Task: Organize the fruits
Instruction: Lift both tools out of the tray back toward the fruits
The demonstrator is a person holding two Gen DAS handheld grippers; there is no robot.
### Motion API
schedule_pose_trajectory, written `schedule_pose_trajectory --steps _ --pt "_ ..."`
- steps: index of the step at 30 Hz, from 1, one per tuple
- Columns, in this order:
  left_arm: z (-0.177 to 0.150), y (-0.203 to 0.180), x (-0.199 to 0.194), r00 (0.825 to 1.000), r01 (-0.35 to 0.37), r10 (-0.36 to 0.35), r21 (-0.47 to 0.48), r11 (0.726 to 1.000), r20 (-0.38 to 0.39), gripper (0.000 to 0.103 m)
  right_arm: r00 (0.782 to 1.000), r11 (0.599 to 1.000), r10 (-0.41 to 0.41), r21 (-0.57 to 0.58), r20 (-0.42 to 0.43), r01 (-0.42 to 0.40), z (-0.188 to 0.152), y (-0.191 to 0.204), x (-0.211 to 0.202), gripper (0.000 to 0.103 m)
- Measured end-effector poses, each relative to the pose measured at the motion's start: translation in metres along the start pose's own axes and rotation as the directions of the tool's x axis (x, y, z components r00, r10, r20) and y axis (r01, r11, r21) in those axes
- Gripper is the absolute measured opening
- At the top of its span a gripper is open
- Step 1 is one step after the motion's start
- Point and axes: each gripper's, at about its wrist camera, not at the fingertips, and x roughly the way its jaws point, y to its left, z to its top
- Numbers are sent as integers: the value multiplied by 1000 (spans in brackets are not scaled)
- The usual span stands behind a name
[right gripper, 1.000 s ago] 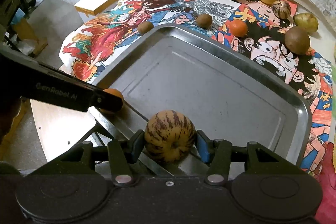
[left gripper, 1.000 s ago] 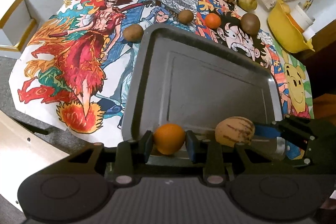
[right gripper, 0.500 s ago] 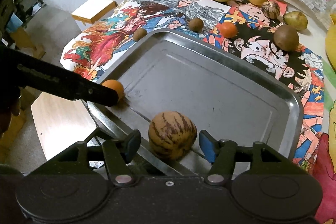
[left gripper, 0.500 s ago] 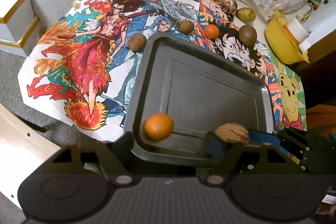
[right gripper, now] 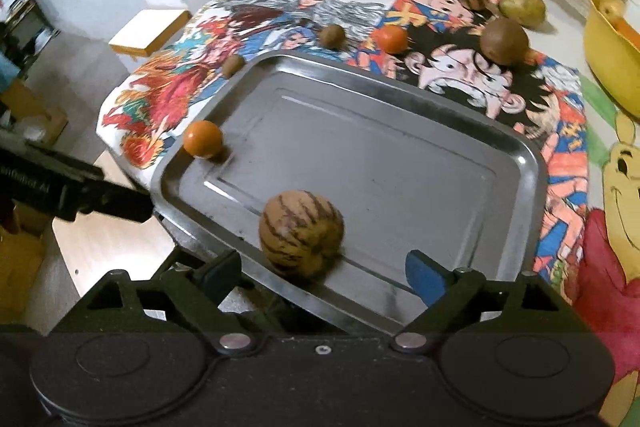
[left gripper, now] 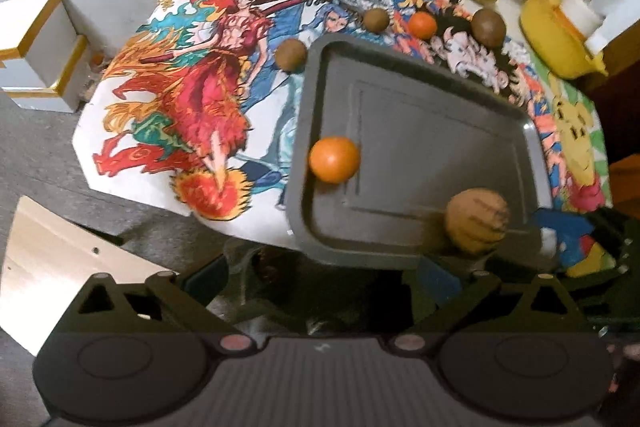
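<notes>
1. Lay in the metal tray (right gripper: 400,131): an orange (left gripper: 334,165) at the tray's near-left corner, close against the sloped wall, and a striped round fruit (right gripper: 301,238) by the tray's near rim, further right. Judged to be set down there as the first of the sorting, near the edge the claws reached over.
2. Stood wide above the tray's near rim: the left claw (left gripper: 320,267), jaws opening, nothing between them; the orange well forward of the fingers and free.
3. Stood likewise at the tray's near rim: the right claw (right gripper: 324,267), jaws opening, the striped fruit sitting between the fingers but untouched, a clear gap on each side. Read as a release in hand, not a grip.
4. Waited beyond the tray's far rim, on the cartoon-printed cloth (left gripper: 192,75): two small brown fruits (right gripper: 331,35) just outside the rim, a small orange-red fruit (right gripper: 392,39), a larger brown one (right gripper: 504,41), and further back two pears, a yellow fruit and a second striped one. Probably spread there loose for picking one by one.
5. Sat right of the tray, well apart: a yellow bowl (right gripper: 608,67), contents unclear.
</notes>
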Motion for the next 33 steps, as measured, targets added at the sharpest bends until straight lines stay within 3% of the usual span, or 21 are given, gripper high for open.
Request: schedule_pose_trajectory --steps 12,19,28,33 --pt "32 28 -3 997 -68 69 21 997 -31 102 999 997 -5 73 43 2 20 -7 2 96" --pt "62 38 1 998 -63 63 7 998 -31 102 998 994 -17 111 63 9 38 -11 8 99" --pt "93 44 16 998 -47 45 -51 998 -42 102 983 986 -56 165 176 27 58 -15 7 100" --pt "105 42 26 998 -43 41 -46 998 -42 102 977 981 -78 191 200 39 67 -17 12 100"
